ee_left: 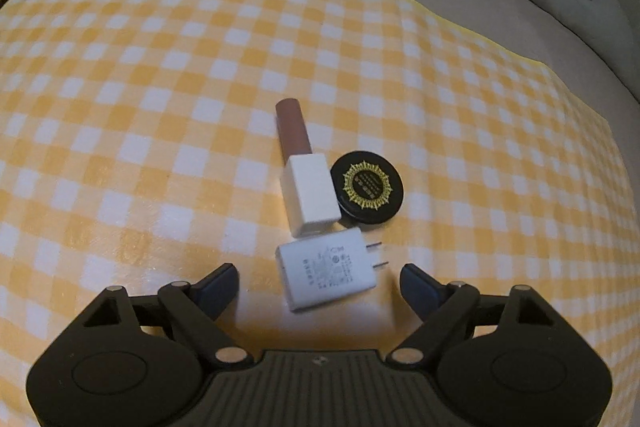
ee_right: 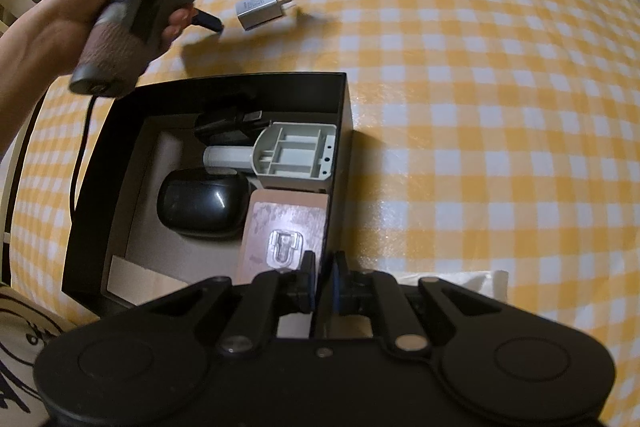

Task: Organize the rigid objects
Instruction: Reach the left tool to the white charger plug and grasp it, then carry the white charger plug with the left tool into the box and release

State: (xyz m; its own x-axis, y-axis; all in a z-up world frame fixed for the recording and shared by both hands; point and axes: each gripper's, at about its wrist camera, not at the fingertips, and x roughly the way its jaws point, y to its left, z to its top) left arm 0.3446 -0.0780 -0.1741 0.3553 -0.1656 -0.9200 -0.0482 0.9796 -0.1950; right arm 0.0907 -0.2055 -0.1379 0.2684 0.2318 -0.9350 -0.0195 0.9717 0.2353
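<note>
Left hand-held gripper, jaws wide, straddles the white charger lying on the checked surface: light, rigid, smooth; grip its flat sides. Right hand-held gripper pinches the black box wall.

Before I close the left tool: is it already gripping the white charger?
No: the left tool is open, its fingertips apart on either side of the white charger, which lies untouched on the checked cloth.

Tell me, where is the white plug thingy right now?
In the left wrist view, the white charger plug lies on the checkered cloth between the open left gripper jaws, just before the white-capped tube.
</note>
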